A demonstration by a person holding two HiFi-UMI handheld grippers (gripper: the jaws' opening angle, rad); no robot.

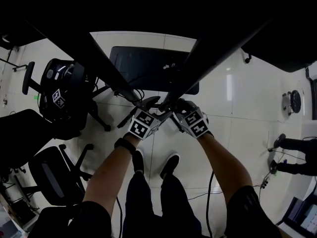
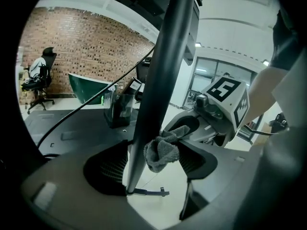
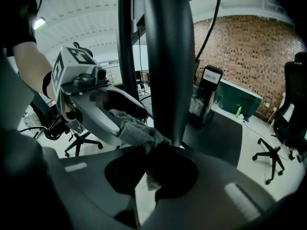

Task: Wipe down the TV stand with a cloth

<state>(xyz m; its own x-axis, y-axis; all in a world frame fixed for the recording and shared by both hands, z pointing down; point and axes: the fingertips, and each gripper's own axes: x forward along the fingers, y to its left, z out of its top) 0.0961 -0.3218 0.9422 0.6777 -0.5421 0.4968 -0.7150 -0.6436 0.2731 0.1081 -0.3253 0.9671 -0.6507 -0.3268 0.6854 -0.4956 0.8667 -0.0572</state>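
Stand poles [image 1: 99, 58]: the upper ends fade into blackness at the top of the head view, and both gripper views cut them off at the upper edge.
Stand base [image 1: 148, 63]: the poles cross over it and cover part of it.
Cloth [image 3: 139, 133]: the lower end sinks into the dark gap between the jaws of the right gripper [image 3: 149, 162]; how much of it is pinched cannot be told.
Person at right edge [image 1: 297, 155]: only dark legs and shoes show, the rest is cut off.
Seated person [image 2: 37, 73]: far off and too small for detail.
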